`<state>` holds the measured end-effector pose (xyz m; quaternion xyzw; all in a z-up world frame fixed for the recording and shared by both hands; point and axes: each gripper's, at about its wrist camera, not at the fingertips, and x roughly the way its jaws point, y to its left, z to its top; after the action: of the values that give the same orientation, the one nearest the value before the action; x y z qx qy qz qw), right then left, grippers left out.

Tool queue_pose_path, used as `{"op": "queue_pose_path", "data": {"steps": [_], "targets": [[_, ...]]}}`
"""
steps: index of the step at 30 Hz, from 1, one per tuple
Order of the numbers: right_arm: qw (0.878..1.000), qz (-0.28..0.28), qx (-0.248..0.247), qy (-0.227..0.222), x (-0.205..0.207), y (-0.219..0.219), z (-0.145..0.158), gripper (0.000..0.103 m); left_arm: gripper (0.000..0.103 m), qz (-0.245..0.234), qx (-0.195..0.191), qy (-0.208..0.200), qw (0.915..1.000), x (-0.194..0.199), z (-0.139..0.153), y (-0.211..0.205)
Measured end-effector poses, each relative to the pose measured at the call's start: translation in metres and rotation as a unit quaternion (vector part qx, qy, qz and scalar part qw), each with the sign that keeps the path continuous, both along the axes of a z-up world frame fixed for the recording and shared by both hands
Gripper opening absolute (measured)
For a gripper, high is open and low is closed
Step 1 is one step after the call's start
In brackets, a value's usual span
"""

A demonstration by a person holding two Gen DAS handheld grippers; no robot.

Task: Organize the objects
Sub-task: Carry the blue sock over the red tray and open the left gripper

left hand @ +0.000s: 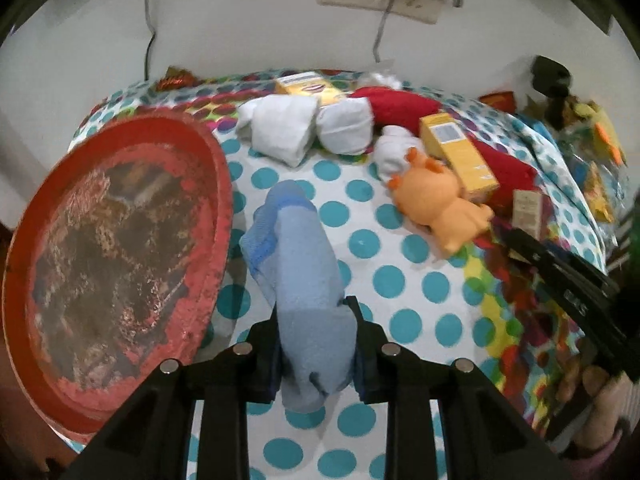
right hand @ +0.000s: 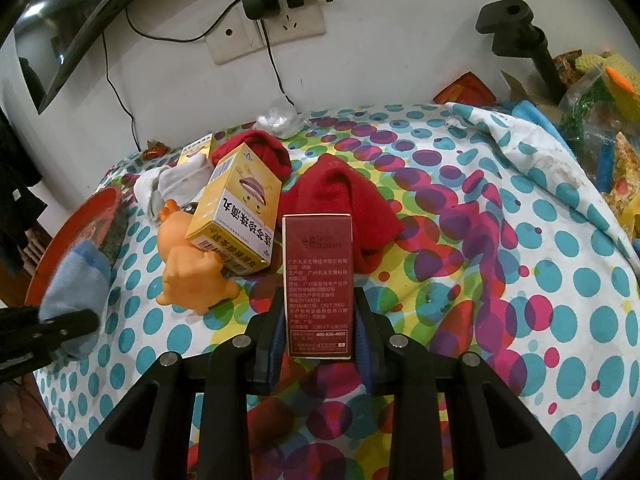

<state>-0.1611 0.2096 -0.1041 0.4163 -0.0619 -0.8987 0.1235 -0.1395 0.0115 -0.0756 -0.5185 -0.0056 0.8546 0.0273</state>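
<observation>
Red tray (left hand: 218,168): left table edge. Left gripper (left hand: 316,344): clamped on blue sock (left hand: 304,264) beside tray; soft, light, held mid-roll. Right gripper (right hand: 318,332): clamped on dark red carton (right hand: 317,280), mid-table; stiff, light, crushable.

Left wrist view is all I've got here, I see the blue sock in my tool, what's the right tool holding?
Observer: The right tool is shut on a dark red box with small printed text facing its camera.
Operator: What's behind that box?
Observer: A red cloth, lying on the spotted sheet.
Operator: Can that view see my sock?
Observer: Yes, the blue sock shows at its left edge, in the left tool, beside the red tray.
</observation>
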Motion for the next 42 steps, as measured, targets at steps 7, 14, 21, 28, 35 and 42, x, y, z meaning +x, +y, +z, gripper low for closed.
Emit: {"op": "queue_pose_path", "data": {"steps": [7,14,21,28,35,42], "targets": [[1.0,-0.001,0.007,-0.003,0.0,-0.001,0.002,0.028,0.027,-0.01,-0.013,0.022,0.9996,0.01,0.023,-0.01],[1.0,-0.003,0.02,-0.002,-0.001,-0.002,0.003,0.028,0.027,0.02,-0.025,0.028,0.9991,0.014,0.031,-0.046],[1.0,-0.005,0.026,-0.003,-0.003,-0.003,0.002,0.028,0.027,0.06,-0.037,0.023,0.9973,0.017,0.031,-0.095],[0.999,-0.006,0.033,-0.001,-0.003,-0.005,0.001,0.028,0.027,0.096,-0.072,0.016,0.9926,0.018,0.025,-0.149],[0.999,-0.006,0.044,-0.001,-0.004,-0.006,0.0,0.028,0.027,0.145,-0.079,-0.006,0.9862,0.015,0.008,-0.218],[0.998,-0.007,0.059,-0.003,-0.004,-0.008,-0.002,0.028,0.027,0.163,-0.086,-0.017,0.9828,0.009,-0.001,-0.255]]}}
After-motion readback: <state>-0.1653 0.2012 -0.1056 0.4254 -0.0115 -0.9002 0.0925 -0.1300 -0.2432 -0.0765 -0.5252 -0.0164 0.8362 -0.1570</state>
